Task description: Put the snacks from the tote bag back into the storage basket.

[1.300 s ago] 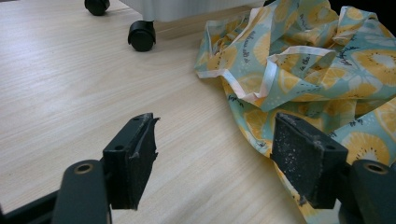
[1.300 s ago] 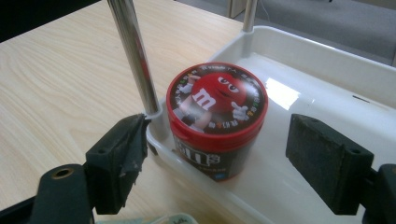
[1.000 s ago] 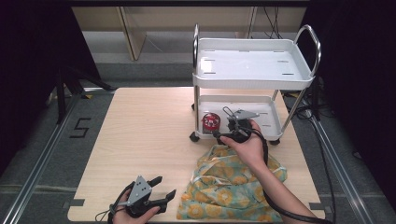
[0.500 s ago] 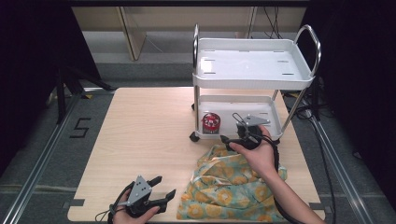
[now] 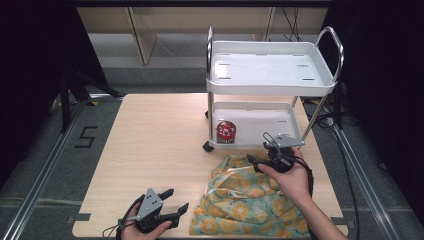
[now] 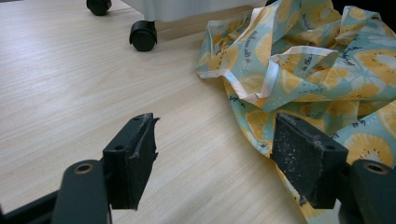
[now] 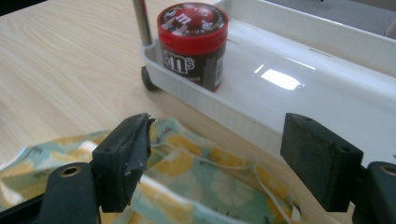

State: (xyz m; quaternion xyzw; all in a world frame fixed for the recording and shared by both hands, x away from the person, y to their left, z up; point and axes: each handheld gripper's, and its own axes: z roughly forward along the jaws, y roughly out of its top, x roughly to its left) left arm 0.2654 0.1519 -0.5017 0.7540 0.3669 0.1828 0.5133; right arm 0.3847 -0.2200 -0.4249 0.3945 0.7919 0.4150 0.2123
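Pulling back from candy jar [image 5: 226, 131] on cart's lower shelf [image 5: 260, 122], right tool [image 5: 272, 152] was brought over cloth [image 5: 245, 200], jaws apart; left tool [image 5: 167, 210] was parked, apart, near tabletop's front edge.

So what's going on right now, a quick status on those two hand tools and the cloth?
Left tool open, empty, beside the yellow-and-green lemon-print cloth. Right tool open above the cloth's far edge. Red-lidded candy jar upright on the white cart's lower shelf. Nothing in the way.

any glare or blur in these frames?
Right gripper view: bright glare patch on the glossy white cart's lower tray; red-lidded dark candy jar sharp. Left gripper view: near black jaws soft, lemon-print cloth sharp. High view: even light, dark surroundings.
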